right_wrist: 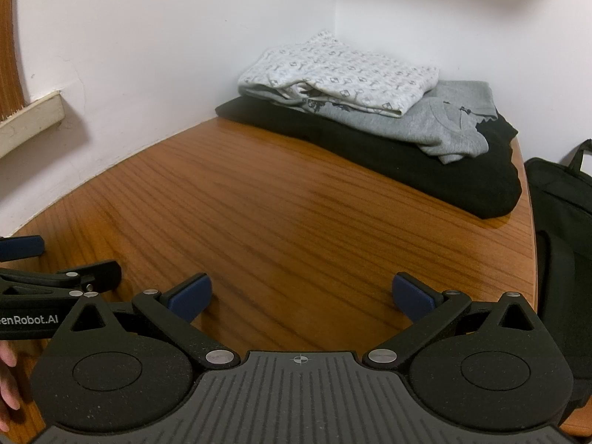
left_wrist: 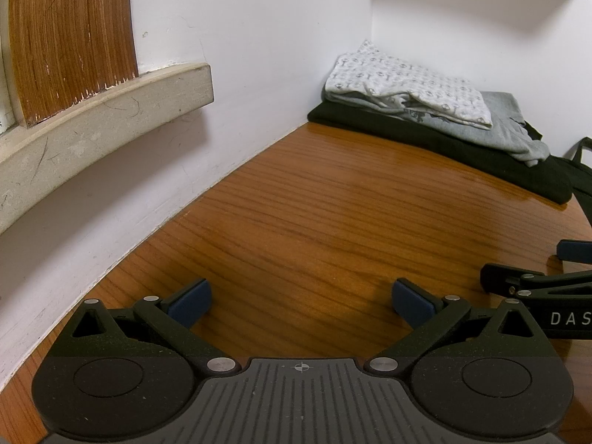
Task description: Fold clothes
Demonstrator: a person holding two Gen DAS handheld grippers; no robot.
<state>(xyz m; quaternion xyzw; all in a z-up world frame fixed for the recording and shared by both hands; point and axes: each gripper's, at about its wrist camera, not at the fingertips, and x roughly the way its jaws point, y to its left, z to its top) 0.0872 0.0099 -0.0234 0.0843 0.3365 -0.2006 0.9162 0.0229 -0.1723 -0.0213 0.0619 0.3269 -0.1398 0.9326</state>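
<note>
Three folded garments are seen stacked in the far corner of the desk (right_wrist: 296, 222), against the wall: a patterned white garment (right_wrist: 340, 74) on a grey garment (right_wrist: 444, 122) on a black garment (right_wrist: 407, 162). Nothing is held; the left hand-held gripper (left_wrist: 301, 301) and the right hand-held gripper (right_wrist: 301, 298) are spread wide over bare wood, well short of the stack. The folding is judged to be between garments or finished, and a further unfolded garment, not in view, would have to be fetched next.
</note>
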